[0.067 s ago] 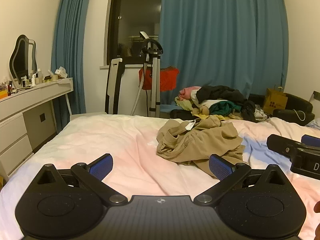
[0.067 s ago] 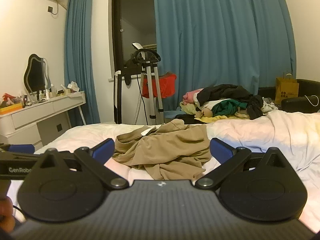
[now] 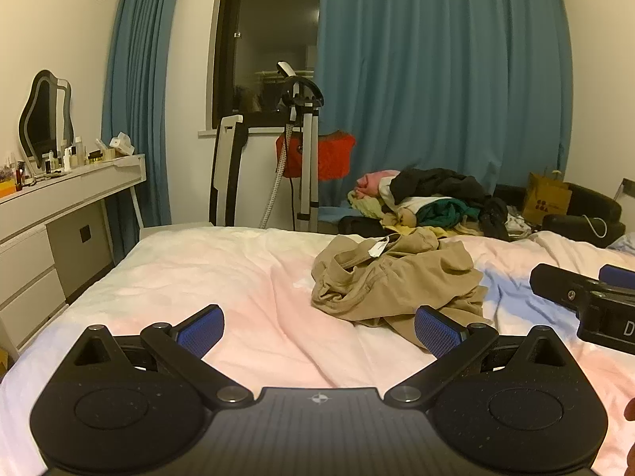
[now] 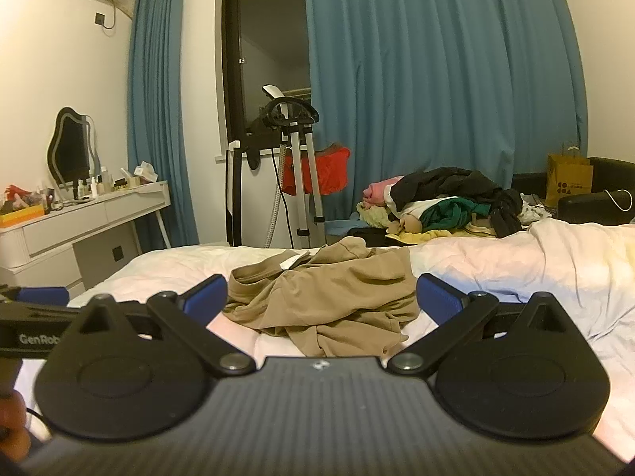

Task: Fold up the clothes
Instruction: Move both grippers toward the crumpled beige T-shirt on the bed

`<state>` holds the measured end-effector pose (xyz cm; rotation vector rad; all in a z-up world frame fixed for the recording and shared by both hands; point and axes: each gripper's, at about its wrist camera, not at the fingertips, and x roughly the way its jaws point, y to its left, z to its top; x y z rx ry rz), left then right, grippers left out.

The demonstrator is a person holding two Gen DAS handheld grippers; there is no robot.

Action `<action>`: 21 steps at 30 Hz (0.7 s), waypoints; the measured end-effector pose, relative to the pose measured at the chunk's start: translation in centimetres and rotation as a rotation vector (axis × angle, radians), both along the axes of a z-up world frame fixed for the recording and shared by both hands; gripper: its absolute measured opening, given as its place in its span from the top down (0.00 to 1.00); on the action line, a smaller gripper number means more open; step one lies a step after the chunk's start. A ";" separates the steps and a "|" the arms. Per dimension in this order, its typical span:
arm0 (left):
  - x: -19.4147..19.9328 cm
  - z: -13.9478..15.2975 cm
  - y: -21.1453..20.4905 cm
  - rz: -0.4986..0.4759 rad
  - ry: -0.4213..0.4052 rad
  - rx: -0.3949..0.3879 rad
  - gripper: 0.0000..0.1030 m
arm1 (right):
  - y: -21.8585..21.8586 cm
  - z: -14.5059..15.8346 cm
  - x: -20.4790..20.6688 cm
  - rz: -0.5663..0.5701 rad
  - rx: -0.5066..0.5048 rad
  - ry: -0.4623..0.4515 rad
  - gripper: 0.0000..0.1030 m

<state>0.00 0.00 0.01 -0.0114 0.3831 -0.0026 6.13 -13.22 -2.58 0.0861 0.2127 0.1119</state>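
The left gripper is spread wide, its ribbed blue pads set on matte black linkages, and it grips nothing; it hangs above the bed with pale pink sheet between the fingers. The right gripper is just as wide apart and equally empty, low over the near edge of the mattress. Between and beyond its pads lies the tan garment, a soft, crumpled heap with a white label near the collar, resting on the wrinkled sheet around the middle of the bed, slightly right in the left wrist view. Farther off, a mixed clothes pile in black, green, pink and yellow sits before the pleated blue curtains. A white dresser with a wavy mirror stands at the far left.
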 end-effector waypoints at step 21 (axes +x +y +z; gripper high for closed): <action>0.0 -1.2 -0.1 -0.110 0.022 -0.061 0.00 | -0.2 1.3 -0.1 0.028 0.054 -0.016 0.00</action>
